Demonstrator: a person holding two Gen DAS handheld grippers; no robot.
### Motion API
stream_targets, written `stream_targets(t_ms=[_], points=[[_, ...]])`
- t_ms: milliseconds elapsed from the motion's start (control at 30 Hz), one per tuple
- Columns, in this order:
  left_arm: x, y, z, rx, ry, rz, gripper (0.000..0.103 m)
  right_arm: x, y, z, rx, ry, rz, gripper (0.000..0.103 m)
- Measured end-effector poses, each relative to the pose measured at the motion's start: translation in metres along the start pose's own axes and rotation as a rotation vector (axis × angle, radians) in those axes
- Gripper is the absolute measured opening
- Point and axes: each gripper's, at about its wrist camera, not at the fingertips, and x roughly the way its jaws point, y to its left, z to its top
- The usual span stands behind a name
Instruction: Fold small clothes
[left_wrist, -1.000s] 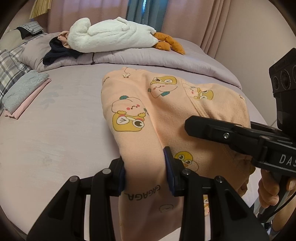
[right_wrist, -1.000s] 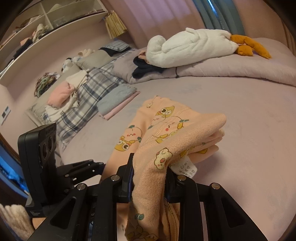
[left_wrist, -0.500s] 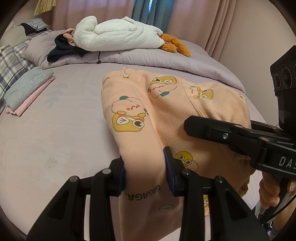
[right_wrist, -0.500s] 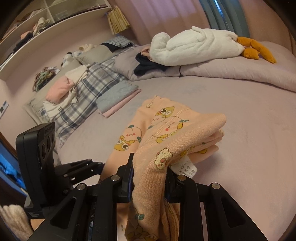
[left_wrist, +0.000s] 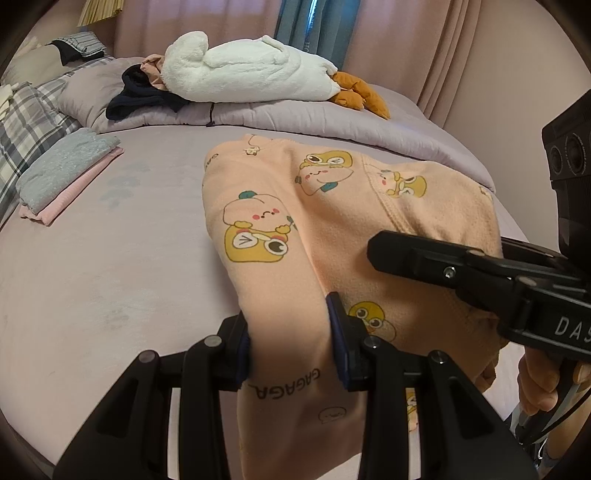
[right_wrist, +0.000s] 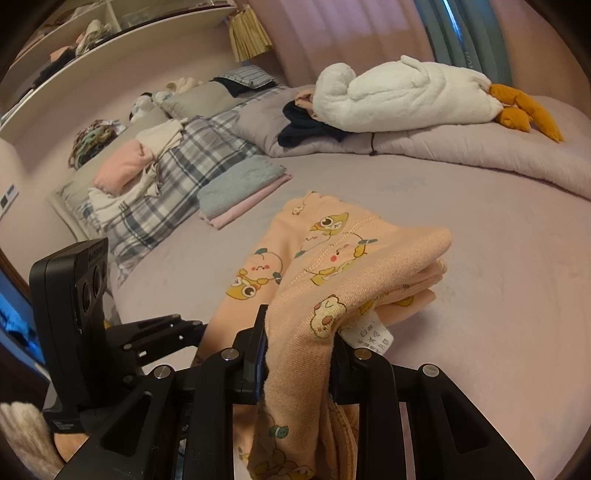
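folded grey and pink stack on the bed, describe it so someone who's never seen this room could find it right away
Start at the bed with the lilac sheet and look toward the plaid blanket along its pillow side. At that blanket's edge lies the folded stack: a fuzzy grey-blue piece on a pink one. Unlike the peach cartoon-print garment or the loose clothes nearby, it is neat, flat and plain.

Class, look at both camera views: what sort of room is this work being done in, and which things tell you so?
Most likely a bedroom. The work surface is a bed with a rolled duvet, pillows sit along one side, and curtains hang behind.
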Motion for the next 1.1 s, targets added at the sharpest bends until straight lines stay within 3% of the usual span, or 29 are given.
stream_targets(t_ms=[1100], points=[[0.005, 0.015, 0.004, -0.019, 0.009, -0.003, 0.036, 0.003, 0.004, 0.000, -0.010, 0.002, 0.001, 0.028]])
